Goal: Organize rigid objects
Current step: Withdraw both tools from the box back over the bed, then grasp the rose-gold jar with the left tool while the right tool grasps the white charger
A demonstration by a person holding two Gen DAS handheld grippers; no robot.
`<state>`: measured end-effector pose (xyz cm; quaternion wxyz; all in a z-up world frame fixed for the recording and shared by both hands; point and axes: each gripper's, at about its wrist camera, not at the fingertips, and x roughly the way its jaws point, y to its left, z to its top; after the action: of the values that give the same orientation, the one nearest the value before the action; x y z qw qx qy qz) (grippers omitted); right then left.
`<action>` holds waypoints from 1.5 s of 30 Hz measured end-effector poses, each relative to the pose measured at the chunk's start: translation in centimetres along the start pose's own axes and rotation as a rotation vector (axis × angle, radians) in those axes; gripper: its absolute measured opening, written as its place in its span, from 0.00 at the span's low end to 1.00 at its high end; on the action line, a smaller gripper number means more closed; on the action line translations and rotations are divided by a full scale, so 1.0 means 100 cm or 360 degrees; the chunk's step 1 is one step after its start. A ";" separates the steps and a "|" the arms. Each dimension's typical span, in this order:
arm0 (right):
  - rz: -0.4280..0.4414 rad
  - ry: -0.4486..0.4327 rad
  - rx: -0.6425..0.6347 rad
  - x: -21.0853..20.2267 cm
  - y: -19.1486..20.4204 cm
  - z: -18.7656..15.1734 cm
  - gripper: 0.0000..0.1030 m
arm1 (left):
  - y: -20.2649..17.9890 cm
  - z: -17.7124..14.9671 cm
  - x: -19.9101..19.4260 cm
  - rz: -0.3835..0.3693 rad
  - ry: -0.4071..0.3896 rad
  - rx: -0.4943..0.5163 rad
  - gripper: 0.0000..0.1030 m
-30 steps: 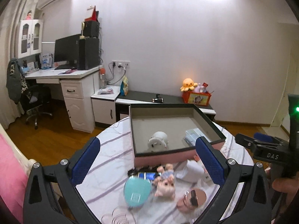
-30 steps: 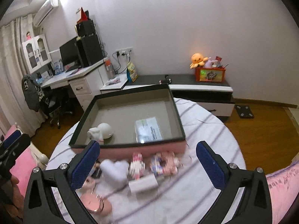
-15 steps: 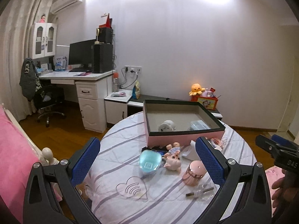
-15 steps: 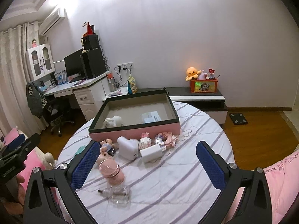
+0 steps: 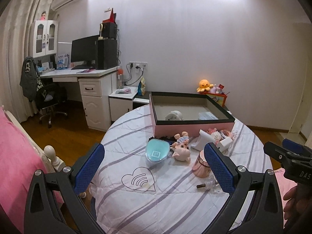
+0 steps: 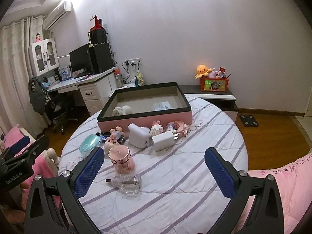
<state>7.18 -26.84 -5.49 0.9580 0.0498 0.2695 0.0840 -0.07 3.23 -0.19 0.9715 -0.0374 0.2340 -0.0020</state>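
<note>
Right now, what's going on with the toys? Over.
Left tool open, empty. Right tool open, empty. Pink box holds two things; toys lie in front of it. Pink canister and glass bottle lie nearest.

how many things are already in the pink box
2 visible: a white rounded toy at the left end of the pink box, and a flat clear packet towards the right. The near wall may hide more.

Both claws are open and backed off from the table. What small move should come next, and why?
Probably lower the right claw onto the clear glass bottle. It lies on its side nearest that claw, apart from the pink canister, while the pink box holds only two items, so there is room.
</note>
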 end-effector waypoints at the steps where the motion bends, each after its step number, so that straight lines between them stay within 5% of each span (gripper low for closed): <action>1: 0.0000 0.0008 -0.0002 0.002 0.000 0.000 1.00 | 0.000 -0.001 0.001 -0.0001 0.0003 -0.0002 1.00; 17: -0.0072 0.0126 0.0058 0.030 -0.024 -0.011 1.00 | -0.031 -0.023 0.033 -0.0112 0.0154 0.0055 1.00; 35: -0.0102 0.0282 0.0063 0.097 -0.061 -0.014 1.00 | -0.084 -0.045 0.121 -0.0151 0.0416 0.0108 0.98; 38: -0.0089 0.0309 0.0068 0.109 -0.064 -0.012 1.00 | -0.083 -0.041 0.131 -0.0190 0.0454 0.0077 0.90; 42: -0.0056 0.0330 0.0044 0.120 -0.060 -0.008 1.00 | -0.083 -0.044 0.145 -0.0294 0.0561 0.0047 0.54; 45: -0.0023 0.0356 0.0009 0.130 -0.053 -0.005 1.00 | -0.084 -0.045 0.141 -0.0331 0.0548 0.0053 0.48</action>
<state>18.53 -29.62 -13.25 0.9224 0.0409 0.3754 0.0814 10.56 -5.74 -9.96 0.9122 -0.0444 0.3915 -0.1125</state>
